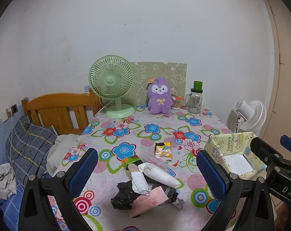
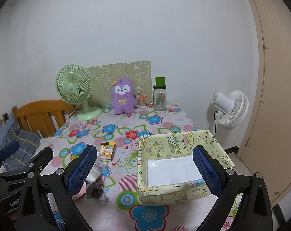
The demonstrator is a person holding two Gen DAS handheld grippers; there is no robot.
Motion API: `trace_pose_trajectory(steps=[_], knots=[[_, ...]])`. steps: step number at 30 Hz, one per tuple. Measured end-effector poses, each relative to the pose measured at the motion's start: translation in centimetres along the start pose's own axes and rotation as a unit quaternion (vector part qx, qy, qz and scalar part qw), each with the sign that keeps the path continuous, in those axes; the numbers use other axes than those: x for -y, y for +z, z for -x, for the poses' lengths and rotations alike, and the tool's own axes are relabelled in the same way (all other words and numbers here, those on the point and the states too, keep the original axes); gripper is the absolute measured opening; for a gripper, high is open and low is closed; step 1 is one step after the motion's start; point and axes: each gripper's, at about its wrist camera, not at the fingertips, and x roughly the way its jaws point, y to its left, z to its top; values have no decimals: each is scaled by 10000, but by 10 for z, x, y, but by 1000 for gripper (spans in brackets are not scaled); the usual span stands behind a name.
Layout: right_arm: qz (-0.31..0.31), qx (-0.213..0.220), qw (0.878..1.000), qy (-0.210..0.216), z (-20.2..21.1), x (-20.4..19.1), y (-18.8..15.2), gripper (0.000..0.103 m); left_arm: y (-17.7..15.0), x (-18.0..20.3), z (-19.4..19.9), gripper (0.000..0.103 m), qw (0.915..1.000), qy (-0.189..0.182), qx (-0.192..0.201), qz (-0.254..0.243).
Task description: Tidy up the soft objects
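A pile of soft things [image 1: 145,186] lies on the flowered table [image 1: 160,123]: a white roll, black and grey fabric, pink packets. My left gripper [image 1: 146,170] is open and empty, jaws on either side of the pile, above it. A yellow cartoon-print box [image 2: 176,165] with a white bottom stands at the right; it also shows in the left wrist view [image 1: 234,154]. My right gripper [image 2: 145,171] is open and empty, over the box's left half. A grey drawstring pouch [image 2: 96,191] shows by its left finger. A small tissue pack [image 1: 163,150] lies mid-table.
At the table's back stand a green desk fan [image 1: 112,86], a purple plush toy [image 1: 159,99], a glass jar with green lid [image 1: 196,100] and a cotton-swab jar [image 1: 176,102]. A bed with wooden headboard [image 1: 59,111] is left; a white floor fan [image 2: 230,108] is right.
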Motion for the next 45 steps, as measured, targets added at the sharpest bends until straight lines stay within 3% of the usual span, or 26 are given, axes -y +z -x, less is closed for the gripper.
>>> trace_pose_trajectory(steps=[27, 45], knots=[[-142, -102, 9998, 46, -9, 2, -2, 101, -6, 1, -10, 102, 9999, -71, -104, 22], [-9, -421, 9989, 194, -47, -30, -13, 101, -21, -22, -42, 97, 9990, -3, -432, 63]])
